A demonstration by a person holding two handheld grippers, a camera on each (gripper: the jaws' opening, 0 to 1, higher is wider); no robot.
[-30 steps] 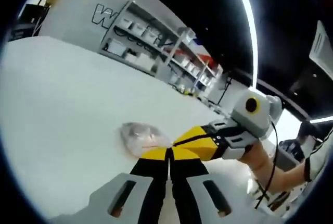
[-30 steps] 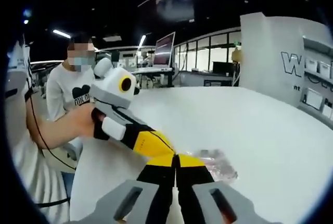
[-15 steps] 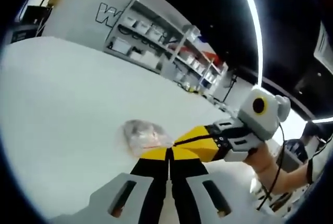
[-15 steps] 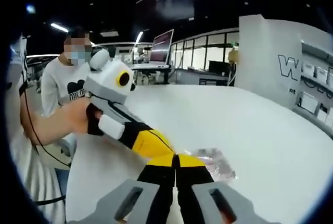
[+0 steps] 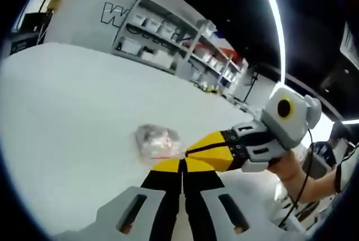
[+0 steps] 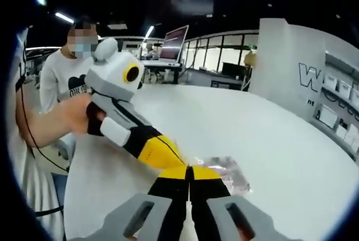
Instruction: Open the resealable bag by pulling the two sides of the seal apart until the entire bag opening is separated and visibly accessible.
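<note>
A small clear resealable bag (image 5: 156,140) with pinkish contents lies on the white table (image 5: 61,112). In the left gripper view my left gripper (image 5: 182,166) is shut, its yellow tips at the bag's near edge. The right gripper (image 5: 208,152) reaches in from the right and meets them at the same edge. In the right gripper view my right gripper (image 6: 189,171) is shut at the edge of the bag (image 6: 229,173), with the left gripper (image 6: 159,152) coming in from the left, tip to tip. The seal itself is hidden behind the tips.
The white table (image 6: 269,134) spreads wide around the bag. Shelves with boxes (image 5: 162,33) stand beyond its far side. A person in a white shirt (image 6: 67,78) stands behind the left hand, with desks and a monitor (image 6: 174,42) further back.
Both hands have tilted slightly, so each view has shifted a little. The four tips stay together at the bag's edge, and the bag lies where it was.
</note>
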